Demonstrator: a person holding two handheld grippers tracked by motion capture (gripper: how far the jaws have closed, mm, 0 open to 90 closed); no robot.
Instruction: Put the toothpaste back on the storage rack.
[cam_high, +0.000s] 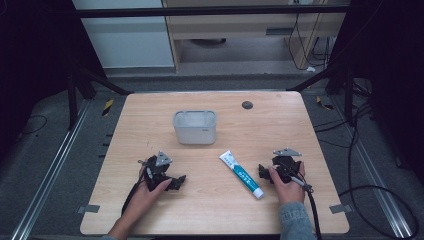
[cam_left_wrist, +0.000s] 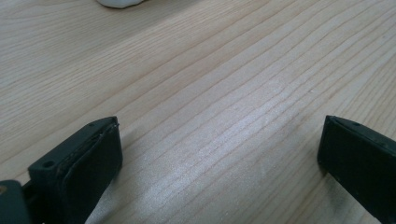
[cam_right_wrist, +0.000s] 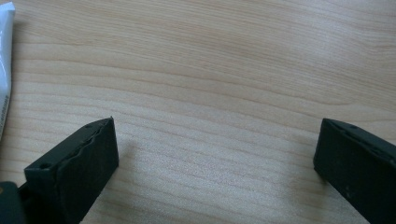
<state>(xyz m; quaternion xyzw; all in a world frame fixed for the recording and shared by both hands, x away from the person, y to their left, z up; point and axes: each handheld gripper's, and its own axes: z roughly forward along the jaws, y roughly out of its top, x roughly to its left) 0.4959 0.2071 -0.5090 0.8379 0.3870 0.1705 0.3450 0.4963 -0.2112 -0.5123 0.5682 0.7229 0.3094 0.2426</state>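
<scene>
Resting both tools low on the pale wooden table (cam_high: 215, 200), I am holding their jaws spread wide — bare wood grain is showing between each pair, nothing grasped. The right gripper (cam_right_wrist: 217, 154) is sitting just to the right of the white toothpaste tube with blue-green print and a teal cap (cam_high: 241, 174), near it but apart; the tube's white edge is peeking in at the left of the right gripper view. The left gripper (cam_left_wrist: 219, 151) is lying near the table's left front. Farther out — toward the middle — a grey rounded plastic bin (cam_high: 194, 127) is standing upright, and a small dark round disc (cam_high: 247, 105) is lying beyond it.
</scene>
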